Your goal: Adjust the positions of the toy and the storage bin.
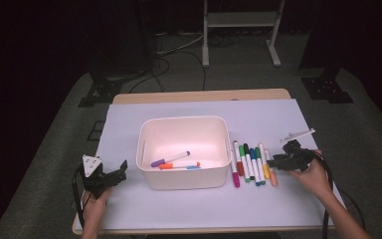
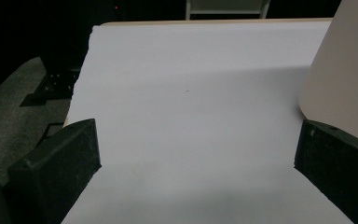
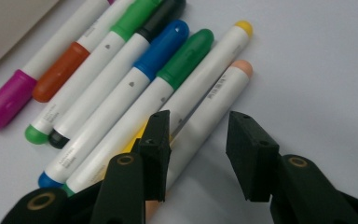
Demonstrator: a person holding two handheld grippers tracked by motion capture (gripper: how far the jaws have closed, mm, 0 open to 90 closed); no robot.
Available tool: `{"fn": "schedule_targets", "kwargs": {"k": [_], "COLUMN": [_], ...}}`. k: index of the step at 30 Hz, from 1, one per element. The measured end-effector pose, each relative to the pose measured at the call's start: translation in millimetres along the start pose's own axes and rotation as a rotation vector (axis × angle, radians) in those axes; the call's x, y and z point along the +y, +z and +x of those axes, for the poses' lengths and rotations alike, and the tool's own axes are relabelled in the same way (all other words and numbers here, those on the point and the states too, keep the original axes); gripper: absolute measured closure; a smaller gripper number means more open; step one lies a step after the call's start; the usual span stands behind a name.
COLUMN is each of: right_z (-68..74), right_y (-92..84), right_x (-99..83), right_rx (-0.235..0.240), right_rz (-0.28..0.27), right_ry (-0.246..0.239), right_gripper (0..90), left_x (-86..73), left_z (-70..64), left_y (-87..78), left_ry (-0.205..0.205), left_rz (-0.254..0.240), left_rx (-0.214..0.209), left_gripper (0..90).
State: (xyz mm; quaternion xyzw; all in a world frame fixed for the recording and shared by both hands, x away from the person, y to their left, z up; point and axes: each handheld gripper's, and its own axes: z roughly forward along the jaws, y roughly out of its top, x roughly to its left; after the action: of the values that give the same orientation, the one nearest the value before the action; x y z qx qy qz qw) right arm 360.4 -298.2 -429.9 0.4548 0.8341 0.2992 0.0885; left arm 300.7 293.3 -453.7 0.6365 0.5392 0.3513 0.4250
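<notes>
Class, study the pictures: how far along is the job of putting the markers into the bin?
Done: two markers lie in the white bin. In hand: the right gripper stands open astride the peach marker, not yet gripping. Left: the row of markers on the table; the left gripper waits open.

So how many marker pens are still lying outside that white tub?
7, side by side on the white sheet right of the white plastic tub: magenta, red-brown, green, black, blue, yellow and peach.

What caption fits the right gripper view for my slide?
Right tool, jaws open, straddling the peach-capped marker at the edge of a marker row on the white table cover.
</notes>
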Motion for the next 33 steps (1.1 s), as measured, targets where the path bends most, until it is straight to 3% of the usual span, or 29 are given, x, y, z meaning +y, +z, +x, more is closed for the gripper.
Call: {"fn": "schedule_targets", "kwargs": {"k": [3,10,17,24,33], "right_z": [-1.7,-8.3,-15.8,-17.5,-3.9], "right_y": [-1.6,-4.8,-10.0,-11.2,-37.1], "right_x": [-4.4,-16.5,-26.5,-26.2,-10.5], "right_rx": [-0.047,-0.094,-0.129,-0.119,-0.021], "right_rz": [0.014,0.025,0.008,0.009,-0.053], "right_ry": [-0.002,0.013,0.025,0.042,0.037], "right_gripper": [58.9,61.8,75.0,75.7,75.7], "left_x": [0.0,0.0,0.0,0.1,0.1], "left_z": [-0.2,-0.5,-0.6,-0.4,-0.1], "left_y": [0.0,0.2,0.4,0.3,0.3], "left_ry": [0.000,-0.001,0.000,0.000,0.002], "left_rz": [-0.001,-0.003,-0.003,-0.001,0.001], "left_rx": [0.000,0.000,0.001,0.001,0.002], "left_gripper": [0.0,0.0,0.0,0.0,0.0]}}
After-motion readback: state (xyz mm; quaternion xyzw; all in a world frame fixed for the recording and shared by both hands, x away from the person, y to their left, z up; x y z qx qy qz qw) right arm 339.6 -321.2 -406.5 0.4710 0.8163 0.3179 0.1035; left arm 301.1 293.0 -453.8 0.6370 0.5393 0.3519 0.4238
